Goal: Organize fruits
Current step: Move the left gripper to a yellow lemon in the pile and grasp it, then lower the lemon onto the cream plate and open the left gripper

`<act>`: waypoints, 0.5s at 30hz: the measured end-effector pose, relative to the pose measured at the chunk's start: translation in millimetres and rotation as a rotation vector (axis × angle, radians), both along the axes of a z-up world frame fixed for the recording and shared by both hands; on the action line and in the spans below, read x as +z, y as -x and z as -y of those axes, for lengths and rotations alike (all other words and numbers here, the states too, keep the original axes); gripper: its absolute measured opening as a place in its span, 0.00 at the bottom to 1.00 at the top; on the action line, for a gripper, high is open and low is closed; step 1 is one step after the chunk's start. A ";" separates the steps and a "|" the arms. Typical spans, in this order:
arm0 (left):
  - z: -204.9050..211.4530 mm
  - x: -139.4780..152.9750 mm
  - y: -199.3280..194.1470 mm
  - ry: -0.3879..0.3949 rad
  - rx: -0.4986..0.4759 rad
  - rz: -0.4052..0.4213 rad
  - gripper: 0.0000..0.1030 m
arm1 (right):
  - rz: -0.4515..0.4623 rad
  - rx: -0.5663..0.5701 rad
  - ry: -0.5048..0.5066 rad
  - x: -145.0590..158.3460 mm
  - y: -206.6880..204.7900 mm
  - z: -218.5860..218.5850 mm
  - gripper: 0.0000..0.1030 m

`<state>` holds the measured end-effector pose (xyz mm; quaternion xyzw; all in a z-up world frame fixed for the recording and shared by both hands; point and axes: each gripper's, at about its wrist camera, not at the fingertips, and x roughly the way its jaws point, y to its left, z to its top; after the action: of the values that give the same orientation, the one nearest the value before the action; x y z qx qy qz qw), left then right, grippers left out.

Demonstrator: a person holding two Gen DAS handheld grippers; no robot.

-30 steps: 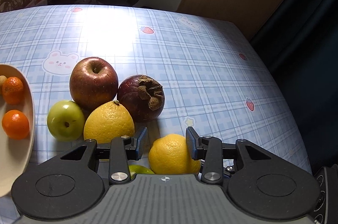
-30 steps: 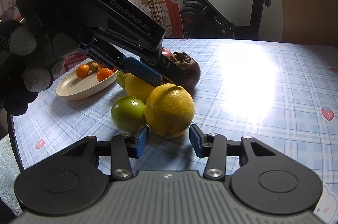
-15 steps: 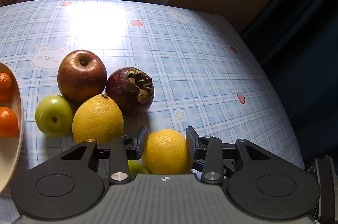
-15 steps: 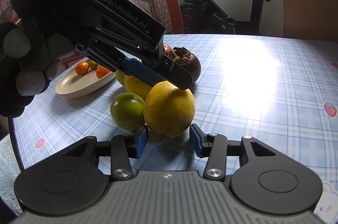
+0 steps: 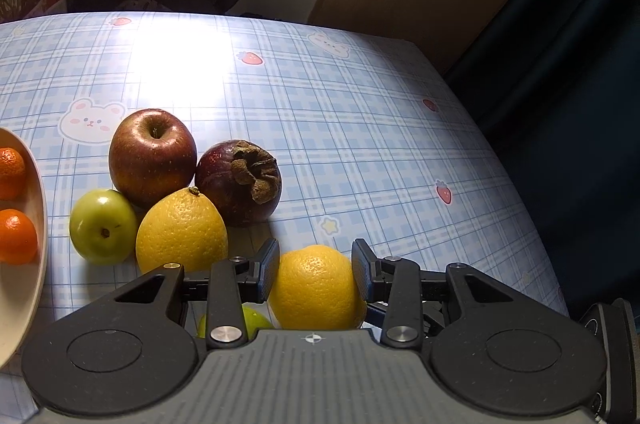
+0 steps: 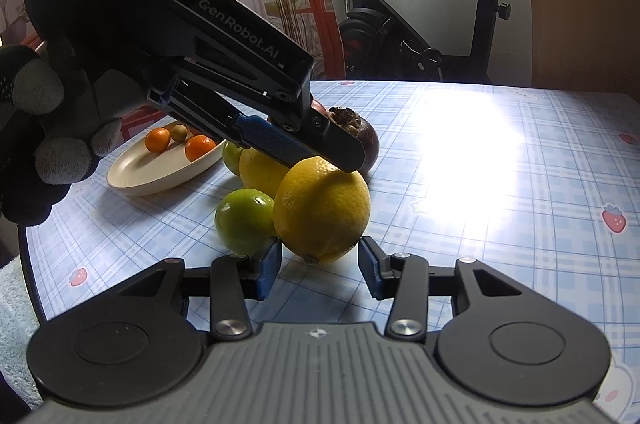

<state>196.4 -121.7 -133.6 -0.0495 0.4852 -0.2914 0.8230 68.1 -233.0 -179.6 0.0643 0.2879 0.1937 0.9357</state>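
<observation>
We are closing our left gripper on a yellow lemon, both pads pressing its sides, near the table's front edge. Our right gripper is hovering just short of that lemon, jaws parted and gripping nothing. Behind it a second lemon, a green apple, a red apple and a dark mangosteen are sitting clustered together. Small oranges are resting in a cream plate at the left edge.
</observation>
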 end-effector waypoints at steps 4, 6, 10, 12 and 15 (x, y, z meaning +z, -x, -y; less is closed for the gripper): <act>-14.6 17.6 3.6 0.039 0.019 0.027 0.41 | 0.021 0.018 0.012 16.8 -2.2 -4.6 0.44; -21.9 26.7 5.2 0.045 0.022 0.053 0.41 | 0.029 0.034 0.013 26.4 -6.8 -9.9 0.44; -42.1 43.1 4.7 0.047 0.045 0.094 0.41 | 0.050 0.075 0.039 41.9 -18.7 -30.3 0.44; -56.7 49.4 3.6 0.048 0.068 0.104 0.41 | 0.054 0.102 0.048 48.0 -27.4 -43.1 0.44; -82.0 56.3 -1.2 0.045 0.105 0.110 0.41 | 0.059 0.161 0.076 54.6 -43.0 -67.3 0.44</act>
<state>197.7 -39.7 -77.3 -0.0773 0.4293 -0.2609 0.8612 111.1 -165.7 -125.0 -0.0001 0.2717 0.2589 0.9269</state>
